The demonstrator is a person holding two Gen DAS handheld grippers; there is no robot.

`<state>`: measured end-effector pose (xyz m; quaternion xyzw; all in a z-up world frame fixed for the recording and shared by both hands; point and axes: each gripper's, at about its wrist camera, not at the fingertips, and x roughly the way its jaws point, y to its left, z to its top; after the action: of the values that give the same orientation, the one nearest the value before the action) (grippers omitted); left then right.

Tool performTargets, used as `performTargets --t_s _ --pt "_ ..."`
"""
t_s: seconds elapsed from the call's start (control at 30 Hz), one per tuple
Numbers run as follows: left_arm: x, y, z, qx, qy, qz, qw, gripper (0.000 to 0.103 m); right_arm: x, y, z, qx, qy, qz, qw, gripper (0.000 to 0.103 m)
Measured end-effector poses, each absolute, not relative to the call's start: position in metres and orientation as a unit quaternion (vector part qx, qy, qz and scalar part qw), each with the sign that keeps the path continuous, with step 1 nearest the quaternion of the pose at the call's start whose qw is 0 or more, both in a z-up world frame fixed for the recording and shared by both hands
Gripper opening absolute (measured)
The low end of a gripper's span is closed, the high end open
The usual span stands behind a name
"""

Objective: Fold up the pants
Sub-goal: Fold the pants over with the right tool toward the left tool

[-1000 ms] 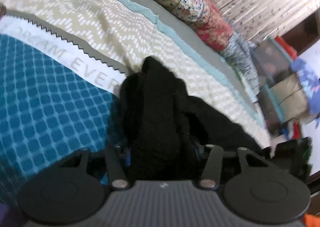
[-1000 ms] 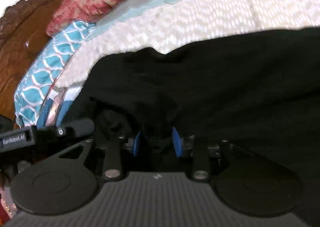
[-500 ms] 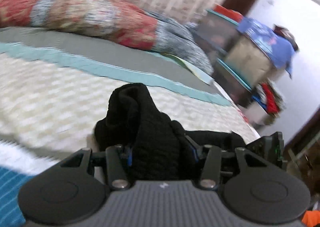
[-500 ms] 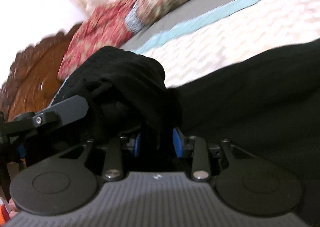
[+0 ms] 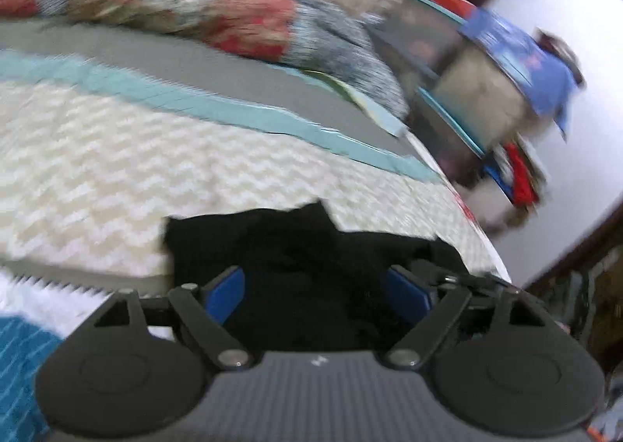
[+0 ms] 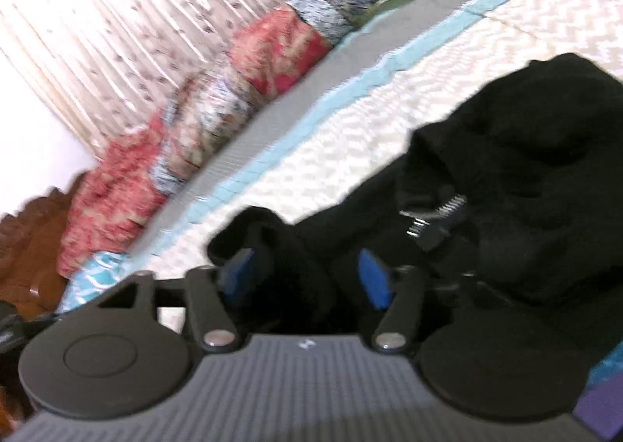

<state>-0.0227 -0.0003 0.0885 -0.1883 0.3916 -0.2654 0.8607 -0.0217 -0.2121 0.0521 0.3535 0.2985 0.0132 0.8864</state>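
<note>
Left wrist view: left gripper (image 5: 317, 288) with its 2 blue pads (image 5: 226, 292) spread wide, jaws have just been opening; black pants (image 5: 296, 247) sit bunched between them but the pads aren't pressing the cloth, so it's released. Pants lie on the cream zigzag part of the bedspread (image 5: 117, 169); 1 teal stripe and 1 grey band run behind it, then 1 long patterned red-and-grey bolster (image 5: 187, 2). Stacked boxes (image 5: 483, 92) off the far bed corner, too blurred to count. Right wrist view: right gripper (image 6: 305, 280), 2 blue pads apart as well, jaws just been opening; a fold of the same pants (image 6: 525, 177) lies between them, loose, not clamped. Rest of the pants are heaped to the right on the bedspread (image 6: 350, 123). 1 pleated floral curtain (image 6: 117, 14) behind, carved wooden headboard (image 6: 27, 239) at left.
</note>
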Motion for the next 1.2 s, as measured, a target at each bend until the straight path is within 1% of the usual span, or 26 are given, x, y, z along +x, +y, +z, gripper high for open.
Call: performTargets --t_s 0.07,0.17,0.2,0.23,0.27,0.3,0.37,0.43,0.47,0.6,0.67,0.73,0.87,1.03,1.1,1.13,1.2 --pt "-0.02 0.016 0.083 -0.208 0.402 -0.241 0.859 0.083 -0.009 -0.203 0.05 0.351 0.309 0.03 0.883 0.085" --pt "-0.02 0.026 0.076 -0.222 0.415 -0.228 0.852 0.083 0.014 -0.195 0.038 0.318 0.352 0.044 0.879 0.086" --pt "-0.021 0.026 0.073 -0.221 0.419 -0.227 0.851 0.083 0.02 -0.19 0.032 0.304 0.375 0.041 0.875 0.081" --pt "-0.022 0.025 0.071 -0.217 0.423 -0.227 0.85 0.083 0.027 -0.185 0.024 0.295 0.401 0.038 0.866 0.069" --pt "-0.024 0.023 0.07 -0.212 0.425 -0.229 0.849 0.083 0.026 -0.183 0.022 0.299 0.404 0.04 0.864 0.04" --pt "-0.025 0.02 0.069 -0.208 0.427 -0.232 0.849 0.083 0.02 -0.181 0.026 0.299 0.393 0.037 0.869 0.032" --pt "-0.027 0.013 0.068 -0.197 0.427 -0.241 0.849 0.083 0.003 -0.176 0.046 0.271 0.352 0.028 0.895 0.026" --pt "-0.026 0.003 0.068 -0.185 0.428 -0.25 0.849 0.083 -0.016 -0.173 0.062 0.244 0.31 0.009 0.919 0.026" --pt "-0.025 -0.004 0.067 -0.18 0.428 -0.255 0.848 0.083 -0.023 -0.175 0.063 0.248 0.304 -0.005 0.92 0.027" --pt "-0.022 -0.028 0.063 -0.158 0.434 -0.273 0.844 0.083 -0.025 -0.19 0.02 0.321 0.365 -0.058 0.872 0.029" --pt "-0.022 -0.039 0.06 -0.144 0.439 -0.278 0.842 0.083 -0.03 -0.201 0.014 0.365 0.354 -0.057 0.859 0.03" --pt "-0.022 -0.048 0.057 -0.133 0.443 -0.283 0.84 0.083 -0.026 -0.199 0.02 0.347 0.354 -0.055 0.867 0.032" --pt "-0.02 -0.063 0.051 -0.112 0.449 -0.287 0.839 0.083 -0.033 -0.201 0.035 0.319 0.333 -0.046 0.886 0.043" --pt "-0.011 -0.079 0.032 -0.056 0.488 -0.266 0.829 0.081 -0.069 -0.249 0.062 0.294 0.232 -0.114 0.92 0.045" --pt "-0.011 -0.09 0.027 -0.021 0.492 -0.259 0.831 0.081 -0.08 -0.282 0.065 0.295 0.213 -0.166 0.916 0.059" --pt "-0.011 -0.094 0.027 -0.011 0.492 -0.256 0.832 0.082 -0.085 -0.3 0.064 0.293 0.206 -0.2 0.912 0.061" --pt "-0.012 -0.098 0.028 -0.009 0.492 -0.252 0.833 0.084 -0.093 -0.324 0.057 0.278 0.203 -0.241 0.908 0.062"
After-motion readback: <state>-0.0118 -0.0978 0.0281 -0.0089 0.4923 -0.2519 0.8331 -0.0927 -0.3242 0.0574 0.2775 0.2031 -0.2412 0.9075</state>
